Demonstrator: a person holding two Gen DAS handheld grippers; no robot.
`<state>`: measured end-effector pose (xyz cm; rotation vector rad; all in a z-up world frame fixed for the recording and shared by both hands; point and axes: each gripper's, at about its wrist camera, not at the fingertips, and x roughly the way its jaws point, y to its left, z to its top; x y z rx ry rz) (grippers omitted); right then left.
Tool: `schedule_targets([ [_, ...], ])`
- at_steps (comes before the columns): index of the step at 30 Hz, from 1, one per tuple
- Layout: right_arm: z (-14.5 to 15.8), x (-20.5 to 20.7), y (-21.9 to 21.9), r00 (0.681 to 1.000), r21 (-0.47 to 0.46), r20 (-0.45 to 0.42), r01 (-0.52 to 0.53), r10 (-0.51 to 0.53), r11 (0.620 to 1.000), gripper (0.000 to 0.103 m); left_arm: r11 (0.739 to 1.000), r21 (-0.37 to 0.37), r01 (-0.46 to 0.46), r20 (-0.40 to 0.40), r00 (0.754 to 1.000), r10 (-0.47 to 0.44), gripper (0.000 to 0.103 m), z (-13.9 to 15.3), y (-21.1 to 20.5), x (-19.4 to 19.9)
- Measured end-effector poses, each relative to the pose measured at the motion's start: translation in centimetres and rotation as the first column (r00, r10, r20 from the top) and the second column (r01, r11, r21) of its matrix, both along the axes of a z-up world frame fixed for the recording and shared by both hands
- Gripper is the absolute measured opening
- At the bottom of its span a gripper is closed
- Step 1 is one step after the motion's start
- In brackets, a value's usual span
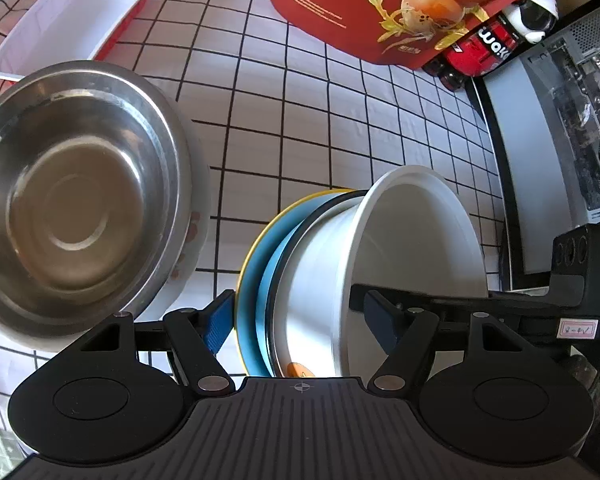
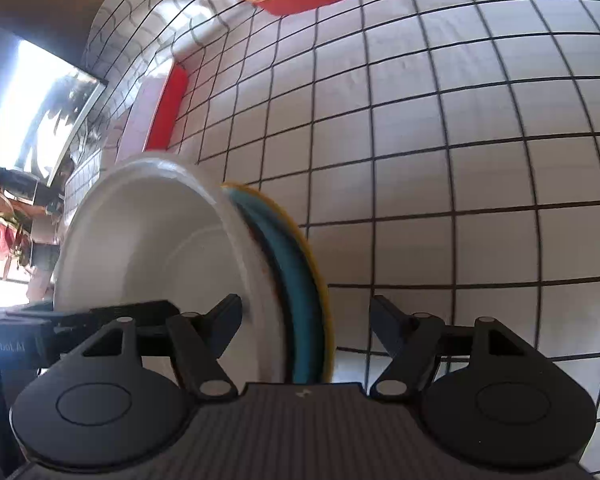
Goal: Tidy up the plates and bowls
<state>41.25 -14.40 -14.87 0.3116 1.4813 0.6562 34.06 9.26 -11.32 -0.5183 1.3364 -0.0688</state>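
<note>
Both tools straddle the stacked white bowl (image 1: 412, 248): the left tool (image 1: 300, 320) gapes apart, the right tool (image 2: 304, 324) apparently unclamped (blurry), so the stack could topple.

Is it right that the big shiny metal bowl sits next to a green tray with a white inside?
Not quite. The tray is red outside, not green, as the left wrist view shows. The rest holds: it is white inside and lies just beyond the big metal bowl on the checked tablecloth.
</note>
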Motion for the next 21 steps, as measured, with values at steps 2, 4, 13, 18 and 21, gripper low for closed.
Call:
schedule_targets([
  [2, 0.16, 0.00, 0.19, 1.000, 0.000, 0.002, -0.001, 0.001, 1.000, 0.072, 1.000, 0.005, 0.000, -0.004, 1.000, 0.000, 0.074, -0.14, -0.16, 0.06],
  [4, 0.16, 0.15, 0.20, 1.000, -0.003, 0.001, 0.004, -0.004, 1.000, 0.072, 1.000, 0.010, 0.006, -0.016, 1.000, -0.005, 0.074, -0.50, -0.45, 0.15],
  [13, 0.21, -0.24, 0.50, 1.000, -0.001, -0.013, -0.023, 0.023, 1.000, 0.069, 1.000, 0.000, 0.000, -0.044, 0.999, 0.000, 0.074, -0.90, -0.58, 0.20],
  [18, 0.31, -0.25, 0.88, 0.999, 0.001, 0.000, -0.036, 0.036, 0.999, 0.066, 1.000, -0.006, -0.017, -0.040, 0.999, 0.017, 0.074, -0.98, -0.44, 0.02],
  [21, 0.31, -0.35, 0.93, 0.999, 0.002, -0.003, -0.040, 0.040, 0.999, 0.063, 1.000, -0.006, -0.023, -0.040, 0.999, 0.023, 0.074, -0.94, -0.37, 0.08],
])
